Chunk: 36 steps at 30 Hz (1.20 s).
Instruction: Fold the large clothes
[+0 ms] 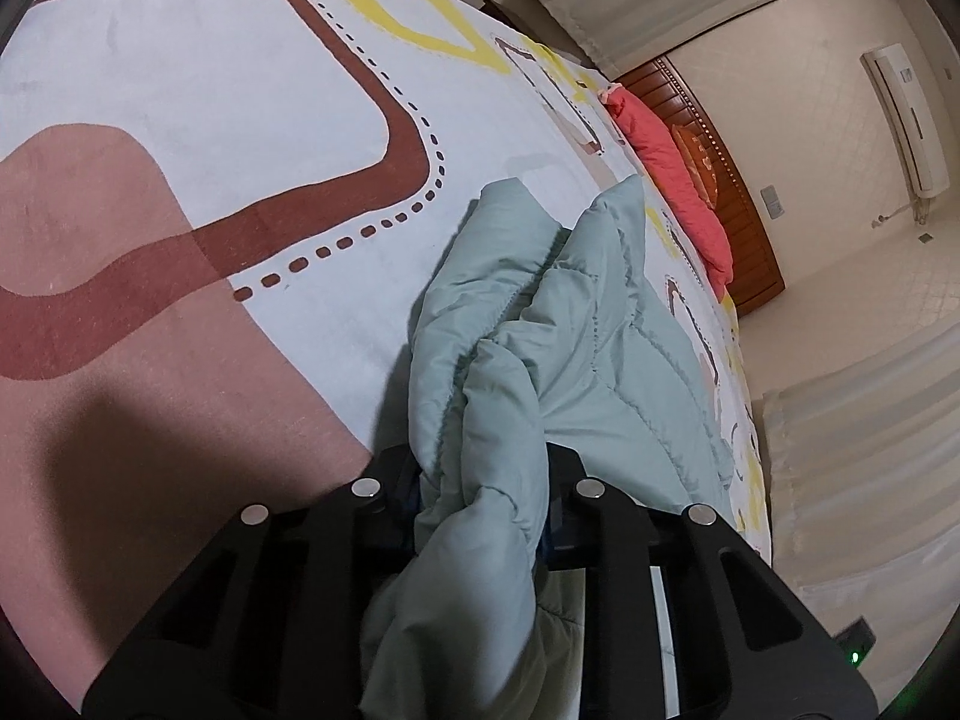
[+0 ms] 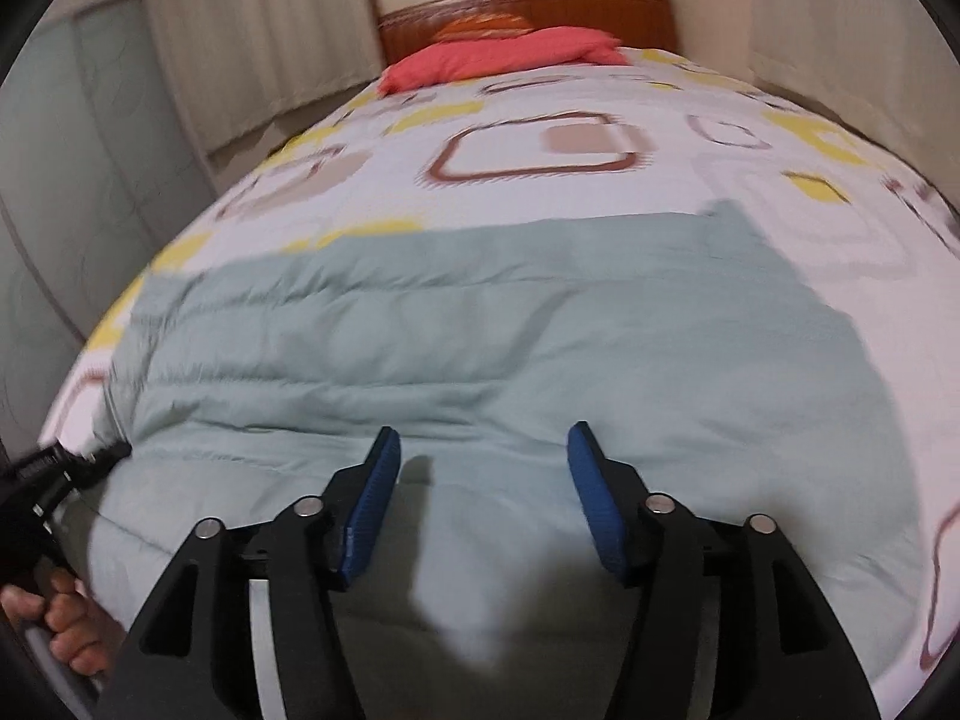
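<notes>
Left wrist view looks along the left hand-held gripper (image 1: 486, 480), whose black fingers are clamped on a bunched fold of the pale green quilted padded garment (image 1: 576, 324). The gathered cloth rises between the fingers and hides their pads, then runs away from the tool toward the head of the bed (image 1: 180, 90). Beyond the grip the cloth stands up in two puffy ridges with a deep crease between them, its stitched seams running in wavy lines.

In the right wrist view, which is motion-blurred, the right hand-held gripper (image 2: 483, 480) hangs over the near part of the same garment (image 2: 480, 324) with its blue ribbed pads (image 2: 372, 498) spread apart and nothing pinched between them; whether they brush the fabric below cannot be told. Here the garment lies broad and mostly flat across the foot half of the bed, its far edge straight, soft horizontal ridges crossing it. At the left edge of the bed the left tool shows small and dark, gripping the garment's side, with the person's fingers (image 2: 66, 630) wrapped round its handle.

The bed wears a white cover printed with brown, pink and yellow rounded squares. A coral-red pillow (image 2: 504, 57) rests by the wooden headboard (image 2: 600, 9).
</notes>
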### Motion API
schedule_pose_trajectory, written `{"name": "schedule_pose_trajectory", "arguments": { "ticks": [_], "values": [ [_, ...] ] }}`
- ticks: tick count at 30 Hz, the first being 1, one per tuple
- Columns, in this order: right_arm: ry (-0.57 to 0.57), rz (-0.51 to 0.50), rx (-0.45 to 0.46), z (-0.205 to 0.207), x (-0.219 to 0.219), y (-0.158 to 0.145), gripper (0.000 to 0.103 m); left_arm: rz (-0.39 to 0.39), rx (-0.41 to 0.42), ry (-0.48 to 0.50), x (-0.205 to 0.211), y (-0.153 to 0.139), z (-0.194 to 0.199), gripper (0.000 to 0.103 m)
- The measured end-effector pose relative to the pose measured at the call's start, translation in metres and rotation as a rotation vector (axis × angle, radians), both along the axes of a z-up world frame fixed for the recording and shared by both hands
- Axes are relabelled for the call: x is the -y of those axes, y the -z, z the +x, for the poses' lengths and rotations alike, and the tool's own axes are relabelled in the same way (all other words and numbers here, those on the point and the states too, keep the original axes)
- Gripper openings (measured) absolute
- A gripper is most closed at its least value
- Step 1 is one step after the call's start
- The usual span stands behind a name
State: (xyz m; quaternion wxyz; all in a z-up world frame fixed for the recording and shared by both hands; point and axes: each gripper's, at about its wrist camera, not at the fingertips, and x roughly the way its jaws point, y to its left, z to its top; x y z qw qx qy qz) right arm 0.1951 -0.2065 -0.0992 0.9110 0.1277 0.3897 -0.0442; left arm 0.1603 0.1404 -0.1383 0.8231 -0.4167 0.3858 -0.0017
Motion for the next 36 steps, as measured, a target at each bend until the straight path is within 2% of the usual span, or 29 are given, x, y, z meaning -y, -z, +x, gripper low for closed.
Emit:
{"name": "schedule_pose_trajectory", "arguments": {
  "ticks": [7, 9, 12, 14, 16, 19, 20, 21, 24, 26, 27, 28, 29, 31, 36],
  "values": [
    [0.257, 0.212, 0.117, -0.062, 0.107, -0.005, 0.073, -0.002, 0.001, -0.001, -0.001, 0.001, -0.002, 0.025],
    [0.320, 0.270, 0.097, -0.066, 0.132, 0.004, 0.074, -0.003, 0.001, -0.002, -0.001, 0.001, -0.002, 0.025],
    [0.387, 0.430, 0.084, -0.072, 0.158, 0.026, 0.074, -0.005, 0.003, -0.005, -0.002, 0.001, -0.004, 0.025],
    [0.393, 0.500, 0.071, -0.071, 0.164, 0.040, 0.074, -0.005, 0.003, -0.006, -0.002, 0.001, -0.004, 0.025],
    [0.389, 0.500, 0.100, -0.070, 0.163, 0.040, 0.074, -0.004, 0.004, -0.005, -0.002, 0.001, -0.004, 0.026],
    [0.325, 0.532, 0.106, -0.057, 0.160, 0.041, 0.073, -0.023, 0.009, -0.007, -0.003, 0.001, -0.003, 0.026],
    [0.315, 0.540, 0.094, -0.052, 0.158, 0.044, 0.069, -0.032, 0.012, -0.010, -0.005, 0.001, -0.002, 0.029],
    [0.316, 0.531, 0.089, -0.050, 0.156, 0.046, 0.056, -0.042, 0.017, -0.013, -0.006, 0.002, -0.003, 0.030],
    [0.308, 0.519, 0.089, -0.051, 0.152, 0.050, 0.042, -0.054, 0.034, -0.008, -0.007, 0.002, -0.005, 0.037],
    [0.300, 0.529, 0.091, -0.052, 0.153, 0.051, 0.039, -0.034, 0.042, 0.008, -0.001, 0.000, -0.004, 0.044],
    [0.299, 0.532, 0.092, -0.053, 0.153, 0.052, 0.038, -0.019, 0.042, 0.016, 0.001, -0.002, -0.003, 0.044],
    [0.298, 0.532, 0.094, -0.053, 0.152, 0.053, 0.037, -0.014, 0.045, 0.018, 0.002, -0.004, -0.002, 0.042],
    [0.298, 0.531, 0.098, -0.055, 0.152, 0.053, 0.036, -0.009, 0.047, 0.010, 0.003, -0.006, -0.003, 0.028],
    [0.295, 0.529, 0.103, -0.055, 0.152, 0.053, 0.035, -0.002, 0.072, 0.004, 0.004, -0.014, -0.006, 0.020],
    [0.289, 0.532, 0.109, -0.056, 0.153, 0.054, 0.034, 0.073, 0.166, 0.035, 0.028, -0.050, -0.009, 0.015]
  ]
}}
